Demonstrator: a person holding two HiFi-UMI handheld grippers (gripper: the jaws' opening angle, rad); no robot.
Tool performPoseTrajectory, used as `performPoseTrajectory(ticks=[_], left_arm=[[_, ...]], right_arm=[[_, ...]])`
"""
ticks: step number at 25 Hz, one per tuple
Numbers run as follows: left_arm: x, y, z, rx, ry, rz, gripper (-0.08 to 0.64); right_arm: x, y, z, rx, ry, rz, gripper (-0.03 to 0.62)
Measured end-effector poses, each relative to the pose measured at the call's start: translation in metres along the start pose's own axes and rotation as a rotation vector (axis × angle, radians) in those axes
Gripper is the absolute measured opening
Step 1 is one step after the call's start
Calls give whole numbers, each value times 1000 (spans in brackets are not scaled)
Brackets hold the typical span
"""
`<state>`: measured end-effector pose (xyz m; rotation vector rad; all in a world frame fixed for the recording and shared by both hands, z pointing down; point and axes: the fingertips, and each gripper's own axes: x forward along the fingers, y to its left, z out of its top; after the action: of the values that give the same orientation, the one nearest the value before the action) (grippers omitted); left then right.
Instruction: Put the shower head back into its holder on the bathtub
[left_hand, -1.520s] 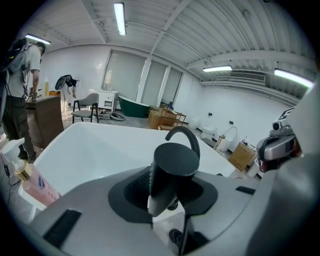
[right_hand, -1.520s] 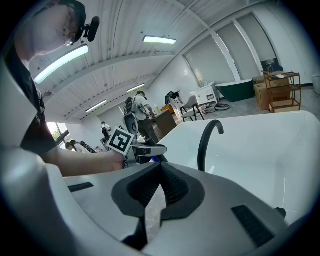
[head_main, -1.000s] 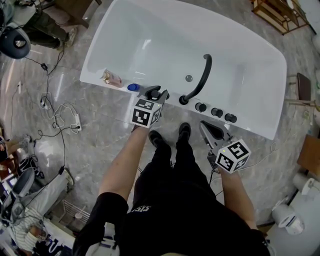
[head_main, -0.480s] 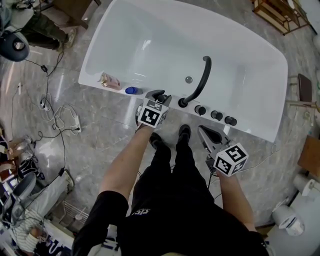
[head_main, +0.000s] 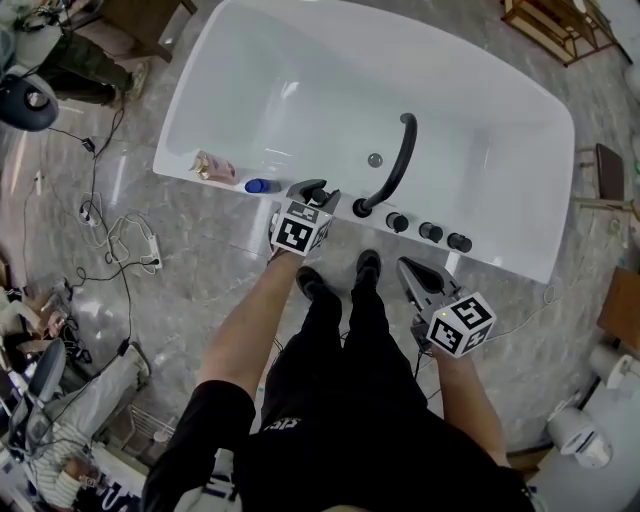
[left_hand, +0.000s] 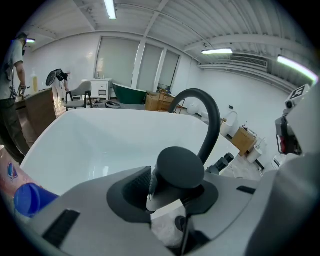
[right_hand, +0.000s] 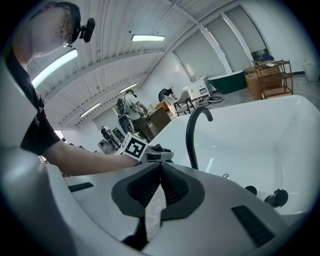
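The black shower head (head_main: 310, 186) sits at the near rim of the white bathtub (head_main: 520, 255), left of the curved black spout (head_main: 393, 165). My left gripper (head_main: 318, 194) is around it. In the left gripper view its round face (left_hand: 180, 167) stands between the two dark pads (left_hand: 137, 184), which still touch it while the jaws are opening. The holder under it is hidden. My right gripper (head_main: 410, 266) hangs in front of the tub, below the three black knobs (head_main: 430, 231). Its pads (right_hand: 172, 187) meet at the tips with nothing between them.
A pink bottle (head_main: 212, 166) and a blue cap (head_main: 257, 185) lie on the rim left of the shower head. A drain (head_main: 375, 159) shows on the tub floor. Cables (head_main: 130, 240) trail over the floor at left. A wooden rack (head_main: 555, 25) stands at the far right.
My left gripper has sunk towards the tub rim with the shower head. The right gripper has dropped slightly in front of the tub.
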<state>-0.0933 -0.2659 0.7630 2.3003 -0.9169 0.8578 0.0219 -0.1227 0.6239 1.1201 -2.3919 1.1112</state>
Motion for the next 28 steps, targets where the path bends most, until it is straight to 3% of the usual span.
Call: performPoseTrajectory(ticks=[2,4,8,17,20,24,28], left_arm=[[1,4,-7,-26,23,12,162],[0,3,-15,-61,50,14,226],[-5,-6,-19,-93,45,-14,253],[-28,-10,-5,-119,-33,4,226],[-32,-15,-5,-109,-26,13,181],[-34,-21,-6,-60,9,40,169],[-39,-16,-6,-58,11,72,167]], right_arm=[[2,1,3,0,-5,6,15],[1,7,7,-1,-5,17,15],[2,19,17,-26,-1,45,15],[-16,35,33,-87,0,56,15],[-28,31,32,-102,-5,63,15],[-41,29,32,-91,-2,49,15],[-41,29,32,-85,-13,67,15]])
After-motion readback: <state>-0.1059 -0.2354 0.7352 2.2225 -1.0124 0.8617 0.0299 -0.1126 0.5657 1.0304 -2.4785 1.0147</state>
